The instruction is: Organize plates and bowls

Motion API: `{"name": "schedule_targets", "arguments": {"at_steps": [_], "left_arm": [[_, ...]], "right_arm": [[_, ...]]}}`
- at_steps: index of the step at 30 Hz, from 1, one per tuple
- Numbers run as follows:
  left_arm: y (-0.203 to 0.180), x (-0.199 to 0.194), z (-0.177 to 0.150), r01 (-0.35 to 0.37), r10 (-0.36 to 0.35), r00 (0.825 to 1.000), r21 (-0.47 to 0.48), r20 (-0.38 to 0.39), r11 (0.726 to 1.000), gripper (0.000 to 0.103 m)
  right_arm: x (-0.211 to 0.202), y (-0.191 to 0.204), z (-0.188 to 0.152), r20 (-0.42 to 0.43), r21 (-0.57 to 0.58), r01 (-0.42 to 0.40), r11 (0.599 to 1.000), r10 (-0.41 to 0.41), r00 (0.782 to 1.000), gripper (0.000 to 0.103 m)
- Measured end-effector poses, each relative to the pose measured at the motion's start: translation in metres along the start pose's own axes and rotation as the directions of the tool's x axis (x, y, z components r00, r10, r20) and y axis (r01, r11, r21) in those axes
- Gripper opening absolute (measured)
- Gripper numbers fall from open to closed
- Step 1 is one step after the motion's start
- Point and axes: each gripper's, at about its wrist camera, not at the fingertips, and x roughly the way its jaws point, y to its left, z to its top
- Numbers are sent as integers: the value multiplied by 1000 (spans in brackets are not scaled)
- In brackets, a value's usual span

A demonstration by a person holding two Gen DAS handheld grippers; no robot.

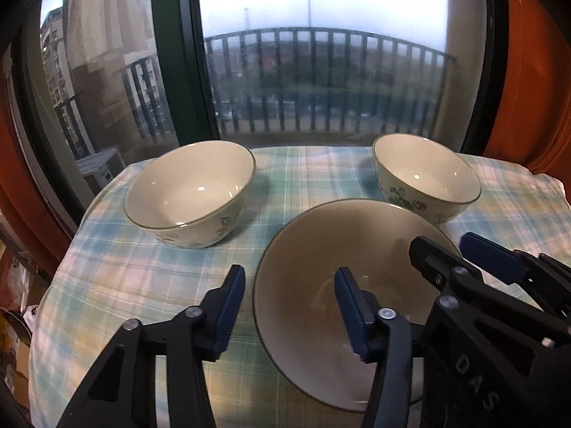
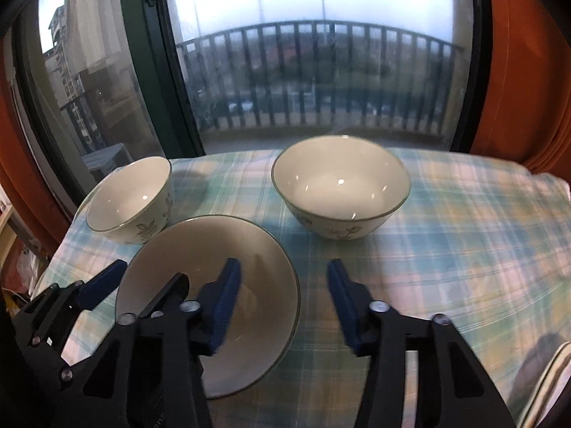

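Note:
A shallow white plate (image 1: 321, 249) with a dark rim lies on the plaid tablecloth (image 1: 142, 285), nearest me; it also shows in the right wrist view (image 2: 214, 249). Two white floral bowls stand behind it: one to the left (image 1: 189, 192) (image 2: 128, 203), one to the right (image 1: 424, 174) (image 2: 340, 185). My left gripper (image 1: 289, 306) is open, straddling the plate's left rim. My right gripper (image 2: 282, 306) is open, straddling the plate's right rim. Each gripper shows in the other's view, the right one (image 1: 460, 260) and the left one (image 2: 150, 285). Neither holds anything.
The table stands against a large window (image 1: 321, 71) with a dark green frame and a balcony railing outside. Orange curtains (image 1: 535, 71) hang at both sides. Another dish's rim (image 2: 549, 378) shows at the near right table edge. Clutter sits below the table's left edge.

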Motion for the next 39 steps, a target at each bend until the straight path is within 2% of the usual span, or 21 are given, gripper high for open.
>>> {"name": "schedule_targets", "arguments": {"at_steps": [2, 4, 5, 13, 19, 29, 39], "left_arm": [[-2, 2, -2, 7, -7, 1000, 10, -11, 1000, 44], [-5, 2, -3, -17, 17, 1000, 26, -1, 1000, 42], [-4, 2, -3, -19, 19, 1000, 25, -4, 1000, 41], [-4, -8, -6, 7, -6, 1000, 16, -23, 1000, 41], [-18, -20, -15, 25, -24, 999, 30, -21, 999, 41], [-54, -57, -37, 54, -53, 999, 62, -7, 997, 41], [-96, -96, -74, 76, -78, 997, 82, 20, 994, 41]], "right_arm": [[7, -1, -1, -16, 2, -3, 1000, 3, 1000, 34], [12, -1, -2, -36, 2, -21, 1000, 21, 999, 24], [13, 1, -3, -38, -8, -16, 1000, 16, 999, 24], [4, 3, -7, -35, -24, 3, 1000, -4, 999, 24], [-11, -10, -18, -38, 3, 19, 1000, -19, 999, 24], [-66, -45, -51, -11, 30, 44, 999, -44, 999, 24], [-117, -82, -89, 15, 55, 67, 996, -68, 998, 24]]}}
